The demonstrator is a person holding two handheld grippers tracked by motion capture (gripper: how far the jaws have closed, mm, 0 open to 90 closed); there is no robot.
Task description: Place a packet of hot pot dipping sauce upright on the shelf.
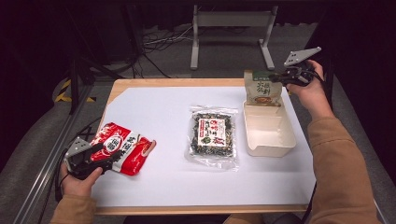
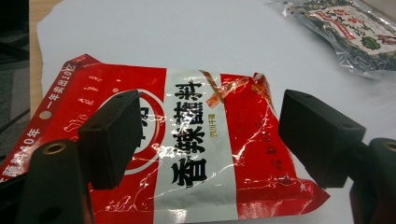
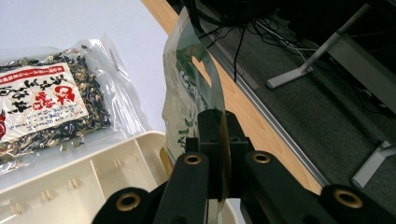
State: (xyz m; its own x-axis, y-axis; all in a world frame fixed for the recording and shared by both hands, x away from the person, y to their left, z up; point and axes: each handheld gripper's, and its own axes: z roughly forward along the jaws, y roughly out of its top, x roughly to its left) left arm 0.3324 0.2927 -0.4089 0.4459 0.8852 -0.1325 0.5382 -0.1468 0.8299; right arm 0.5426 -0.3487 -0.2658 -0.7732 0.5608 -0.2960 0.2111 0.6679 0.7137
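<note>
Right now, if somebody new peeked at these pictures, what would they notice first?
Probably the shiny red packet at the near left of the white table, with the left gripper open around it. Next, the right gripper at the far right, shut on a green-and-cream pouch held upright over the far end of a cream tray. Between them lies a clear bag of dark dried bits.

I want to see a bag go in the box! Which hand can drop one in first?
Probably the right. The right gripper is shut on the green bag, held upright at the far end of the box. The left gripper is open around the red bag, which lies far from the box.
</note>
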